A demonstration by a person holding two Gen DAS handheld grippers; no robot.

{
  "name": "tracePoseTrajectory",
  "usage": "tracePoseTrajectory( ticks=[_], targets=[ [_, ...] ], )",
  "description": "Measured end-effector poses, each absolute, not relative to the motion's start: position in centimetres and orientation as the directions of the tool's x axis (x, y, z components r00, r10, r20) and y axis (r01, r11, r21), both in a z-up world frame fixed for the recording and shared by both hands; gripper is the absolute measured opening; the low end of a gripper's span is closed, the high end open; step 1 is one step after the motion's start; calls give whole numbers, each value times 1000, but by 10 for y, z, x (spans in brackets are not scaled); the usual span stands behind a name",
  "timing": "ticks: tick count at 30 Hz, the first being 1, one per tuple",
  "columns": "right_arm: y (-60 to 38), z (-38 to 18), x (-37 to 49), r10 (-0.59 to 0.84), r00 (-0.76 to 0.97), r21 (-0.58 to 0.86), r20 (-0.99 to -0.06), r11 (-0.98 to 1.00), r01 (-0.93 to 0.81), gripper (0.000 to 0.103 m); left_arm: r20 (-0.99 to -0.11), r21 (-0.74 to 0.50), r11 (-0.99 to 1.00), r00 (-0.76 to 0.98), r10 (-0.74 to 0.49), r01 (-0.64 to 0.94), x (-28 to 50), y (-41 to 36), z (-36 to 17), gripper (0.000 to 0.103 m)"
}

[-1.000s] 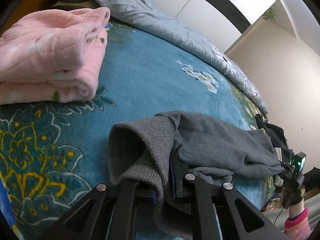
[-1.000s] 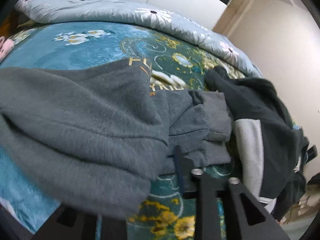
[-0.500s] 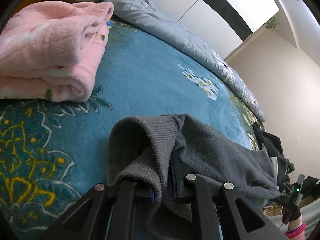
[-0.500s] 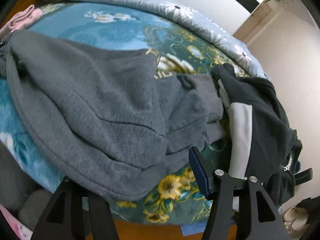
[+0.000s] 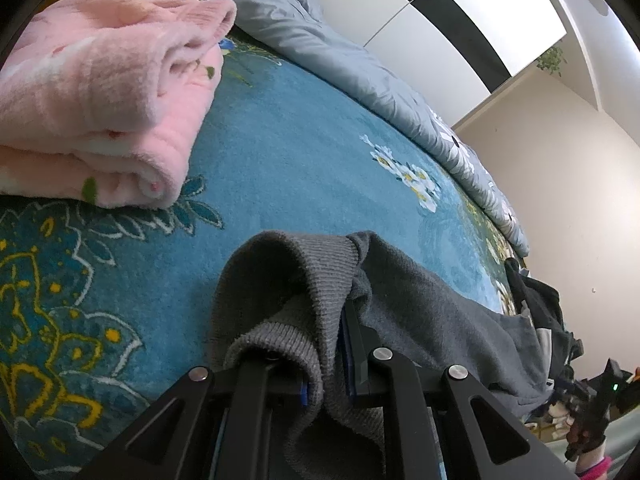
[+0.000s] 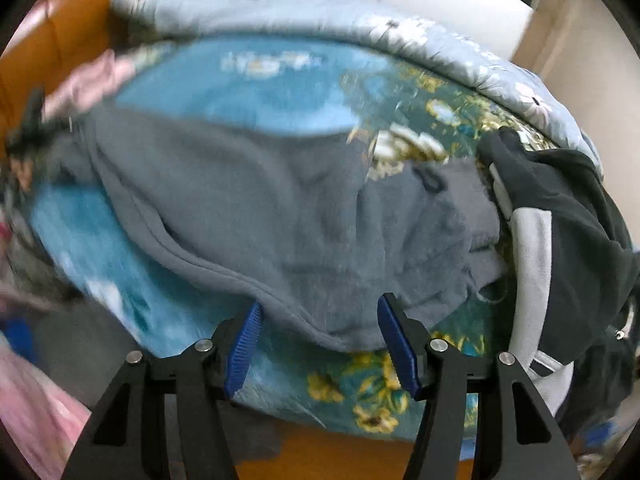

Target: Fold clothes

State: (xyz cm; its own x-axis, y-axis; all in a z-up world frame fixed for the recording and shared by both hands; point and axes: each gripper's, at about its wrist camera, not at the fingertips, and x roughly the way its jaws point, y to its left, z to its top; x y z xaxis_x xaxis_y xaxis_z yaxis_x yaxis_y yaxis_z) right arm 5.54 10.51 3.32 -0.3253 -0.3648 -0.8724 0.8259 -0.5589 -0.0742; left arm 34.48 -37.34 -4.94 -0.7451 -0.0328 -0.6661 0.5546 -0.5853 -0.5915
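Left wrist view: left hand-held gripper [image 5: 326,356] pinching gray sweater [image 5: 436,320] cuff to keep it stretched on bed [image 5: 304,168]; right hand-held gripper [image 6: 318,344] wide open, maybe reaching, blurry.

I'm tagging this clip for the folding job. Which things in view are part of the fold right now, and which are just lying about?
In the job:
- grey sweatshirt
- left tool, shut on its ribbed cuff
- right tool, open at its hem

Lying about:
- folded pink blanket
- black and grey garment
- grey-blue duvet
- blue floral bedspread
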Motion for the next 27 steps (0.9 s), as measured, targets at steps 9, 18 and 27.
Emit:
tracePoseTrajectory(
  ticks=[9,18,27],
  targets=[
    [50,22,-35,-427,-328,113,-843,-736,667,60,-647,-623,-561,-762,-22,545,352,-373,-44,15],
    [18,-3,-45,-382,-303,126,-873,-777,617,9,-621,-612,-591,-782,-52,525,343,-376,-35,15],
    [3,83,-69,-443,-492,95,-750,-807,583,8,-543,-567,-691,-834,-97,449,314,-401,23,13]
  ],
)
